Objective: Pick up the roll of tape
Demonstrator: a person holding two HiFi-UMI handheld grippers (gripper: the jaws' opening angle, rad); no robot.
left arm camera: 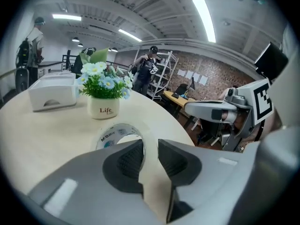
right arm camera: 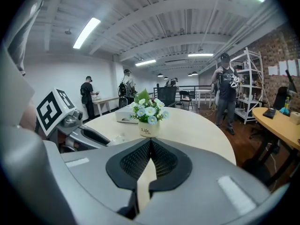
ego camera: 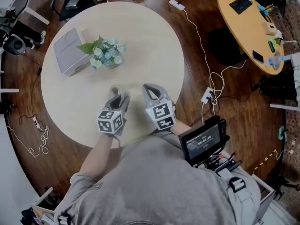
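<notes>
The roll of tape [left arm camera: 111, 134], clear with a white printed core, sits tilted at the tips of my left gripper [left arm camera: 151, 153]. The roll's near wall runs between the two dark pads, and the gripper is shut on it. In the head view the left gripper [ego camera: 118, 97] is over the near part of the round table [ego camera: 154, 36], with the roll a blur at its tips. My right gripper [ego camera: 150, 89] is just to its right, a little apart. Its pads [right arm camera: 140, 161] meet with nothing between them. The right gripper [left arm camera: 215, 111] also shows from the left gripper view.
A small white pot of blue and white flowers [ego camera: 107, 55] stands beyond both grippers, mid-table. A white box [ego camera: 69, 50] lies to its left. Cables and a power strip [ego camera: 208, 95] lie on the floor to the right, by a second yellow table [ego camera: 243, 27]. People stand in the background.
</notes>
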